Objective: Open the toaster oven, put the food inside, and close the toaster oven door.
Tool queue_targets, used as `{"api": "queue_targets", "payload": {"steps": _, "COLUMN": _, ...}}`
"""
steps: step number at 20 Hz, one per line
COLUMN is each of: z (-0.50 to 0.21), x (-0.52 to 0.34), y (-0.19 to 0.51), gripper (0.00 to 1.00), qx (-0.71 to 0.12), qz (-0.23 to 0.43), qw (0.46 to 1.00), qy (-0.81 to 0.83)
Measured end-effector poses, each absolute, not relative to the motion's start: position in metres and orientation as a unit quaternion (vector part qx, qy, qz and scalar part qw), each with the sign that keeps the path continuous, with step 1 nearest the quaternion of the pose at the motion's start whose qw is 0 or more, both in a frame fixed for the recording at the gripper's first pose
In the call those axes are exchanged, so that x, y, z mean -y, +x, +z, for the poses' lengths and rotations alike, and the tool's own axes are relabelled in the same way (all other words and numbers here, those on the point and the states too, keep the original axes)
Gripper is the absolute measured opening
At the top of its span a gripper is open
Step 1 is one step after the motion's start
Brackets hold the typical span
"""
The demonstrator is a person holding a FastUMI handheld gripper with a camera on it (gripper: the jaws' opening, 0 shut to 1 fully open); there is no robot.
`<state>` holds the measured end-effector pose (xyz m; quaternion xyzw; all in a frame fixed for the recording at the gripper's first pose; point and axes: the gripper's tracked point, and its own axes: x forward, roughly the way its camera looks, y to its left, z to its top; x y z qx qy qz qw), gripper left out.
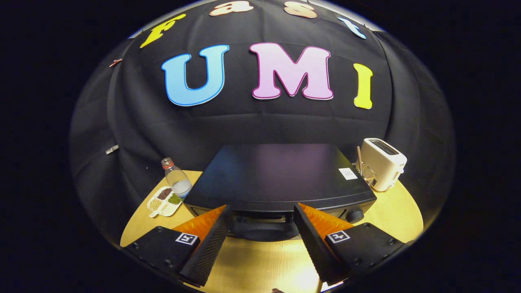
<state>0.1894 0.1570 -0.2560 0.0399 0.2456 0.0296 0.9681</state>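
A black toaster oven [281,175] stands on the round wooden table, seen from above and in front. Its flat top faces me, and a knob [354,214] shows at the right of its front. Its front face and door sit low between my fingers, mostly hidden; I cannot tell whether the door stands open. My gripper [260,228] is open, just in front of the oven's upper front edge, with nothing between the fingers. Both fingers [211,240] are black with ribbed pads and orange sides.
A clear bottle [177,179] with a red cap stands left of the oven. Beside it lies a white divided dish [164,201] of grains. A white pop-up toaster [382,162] sits right of the oven with a glass holding sticks [363,169]. Bare wooden table [260,264] lies below the fingers.
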Motion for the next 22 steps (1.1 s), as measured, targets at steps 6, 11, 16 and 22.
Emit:
{"api": "queue_targets", "payload": {"steps": 6, "z": -0.274, "x": -0.156, "y": 0.191, "gripper": 0.98, "qx": -0.261, "qz": 0.016, "qw": 0.965, "qy": 0.033}}
{"api": "queue_targets", "payload": {"steps": 11, "z": -0.280, "x": -0.157, "y": 0.178, "gripper": 0.99, "qx": -0.265, "qz": 0.025, "qw": 0.963, "qy": 0.041}}
{"api": "queue_targets", "payload": {"steps": 16, "z": -0.302, "x": -0.157, "y": 0.118, "gripper": 0.99, "qx": -0.308, "qz": 0.042, "qw": 0.950, "qy": 0.030}}
{"api": "queue_targets", "payload": {"steps": 22, "z": -0.360, "x": -0.161, "y": 0.052, "gripper": 0.99, "qx": -0.418, "qz": 0.064, "qw": 0.903, "qy": 0.076}}
